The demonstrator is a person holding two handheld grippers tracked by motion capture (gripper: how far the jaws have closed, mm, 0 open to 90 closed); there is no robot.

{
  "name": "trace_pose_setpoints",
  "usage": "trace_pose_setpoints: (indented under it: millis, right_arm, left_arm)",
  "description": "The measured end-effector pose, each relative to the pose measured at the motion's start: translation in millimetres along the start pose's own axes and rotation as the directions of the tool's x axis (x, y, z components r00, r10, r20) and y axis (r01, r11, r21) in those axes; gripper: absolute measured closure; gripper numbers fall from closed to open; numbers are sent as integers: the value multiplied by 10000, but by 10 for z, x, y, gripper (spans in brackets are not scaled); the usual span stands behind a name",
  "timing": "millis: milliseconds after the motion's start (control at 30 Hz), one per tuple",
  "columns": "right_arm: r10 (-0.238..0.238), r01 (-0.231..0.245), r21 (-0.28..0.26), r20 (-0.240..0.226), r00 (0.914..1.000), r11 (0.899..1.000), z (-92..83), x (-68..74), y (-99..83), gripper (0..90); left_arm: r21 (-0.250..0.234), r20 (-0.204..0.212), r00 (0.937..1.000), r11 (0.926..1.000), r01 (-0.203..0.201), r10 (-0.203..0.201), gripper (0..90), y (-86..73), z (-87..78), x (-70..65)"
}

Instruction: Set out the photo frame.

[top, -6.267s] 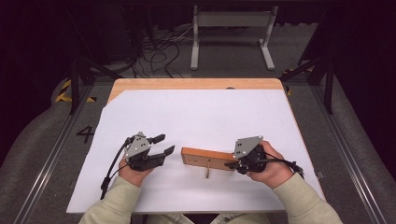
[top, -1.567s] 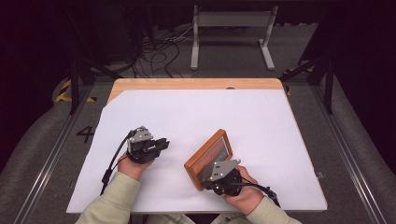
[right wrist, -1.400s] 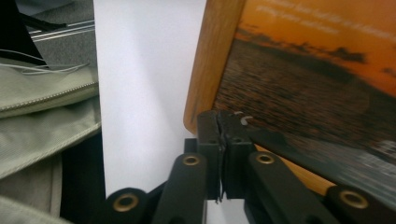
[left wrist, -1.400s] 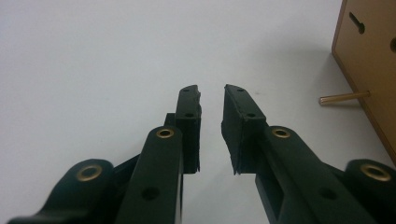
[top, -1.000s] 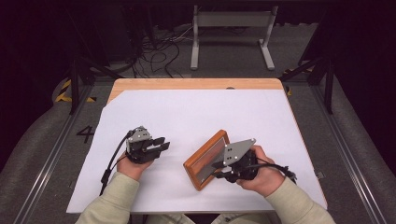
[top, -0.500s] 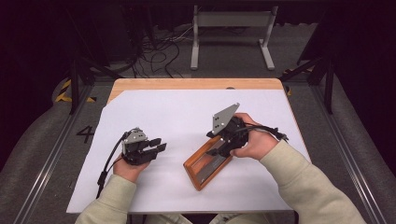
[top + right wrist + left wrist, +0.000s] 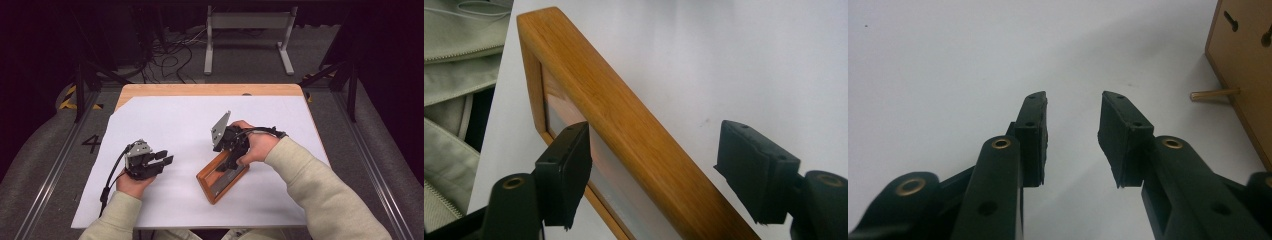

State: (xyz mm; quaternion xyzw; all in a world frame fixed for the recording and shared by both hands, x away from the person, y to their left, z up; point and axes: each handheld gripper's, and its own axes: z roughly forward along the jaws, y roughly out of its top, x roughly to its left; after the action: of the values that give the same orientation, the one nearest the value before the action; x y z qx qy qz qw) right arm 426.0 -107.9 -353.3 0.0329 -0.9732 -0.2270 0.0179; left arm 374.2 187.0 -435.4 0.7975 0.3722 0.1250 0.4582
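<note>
A wooden picture frame (image 7: 220, 184) lies flat and askew on the white table cover (image 7: 165, 120), glass side up. My right gripper (image 7: 231, 161) hangs over its far end, pointing down and toward the person. Its jaws have just been opening and straddle one wooden rail (image 7: 624, 125) of the frame. One pad hovers over the glass and the other stands clear of the wood, so nothing is gripped. My left gripper (image 7: 167, 157) rests left of the frame, open, with only bare cover between its fingers (image 7: 1073, 135). The frame's edge (image 7: 1243, 65) and a small wooden peg (image 7: 1215, 93) show at that view's right.
The wooden table edge (image 7: 200, 90) shows beyond the white cover. Behind the table stand a metal stand (image 7: 247, 30) and loose cables (image 7: 165, 50) on the floor. The person's sleeve (image 7: 320, 185) crosses the right front of the table.
The right hand has travelled from the frame's near end up to its far end, and its jaws have spread apart, letting go of the frame. The left hand has stayed put.
</note>
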Motion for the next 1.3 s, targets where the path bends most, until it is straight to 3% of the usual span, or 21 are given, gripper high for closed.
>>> trace_pose_setpoints:
  millis: [233,567,667,767,833,933,1100,1233,1300]
  right_arm:
    - [-40,71,521,-589,9983,9986,127,-15,-7,316]
    - [-398,464,811,-815,9959,9956,89,-4,14,405]
    - [-706,837,1237,-1070,9918,9888,25,19,16,535]
    - [-608,847,1513,-1559,9859,9849,-40,48,-2,672]
    - [-420,690,1429,-1838,9821,9873,-71,84,-24,699]
    - [-420,700,1647,-1681,9849,9839,-84,110,-29,700]
    - [416,-275,1269,-1097,9931,9915,-198,36,-13,703]
    - [1083,-997,1079,-773,9911,9892,-257,-66,-20,702]
    - [1624,-1546,1124,-648,9846,9816,-264,-153,-34,702]
  left_arm:
    - [63,102,9999,10000,57,-58,635,-4,18,-4]
    - [34,99,9999,10000,63,-63,634,-4,29,-1]
    - [52,101,9999,10000,52,-53,632,-4,27,2]
    - [50,120,9999,10000,47,-47,631,-3,30,3]
    - [30,103,9999,10000,72,-72,631,-4,31,1]
    - [19,124,9999,10000,87,-87,631,-3,35,1]
    - [10,137,9999,10000,85,-86,630,-2,37,4]
    - [25,147,9999,10000,78,-78,629,-4,40,8]
    - [32,160,9999,10000,57,-57,629,-3,41,10]
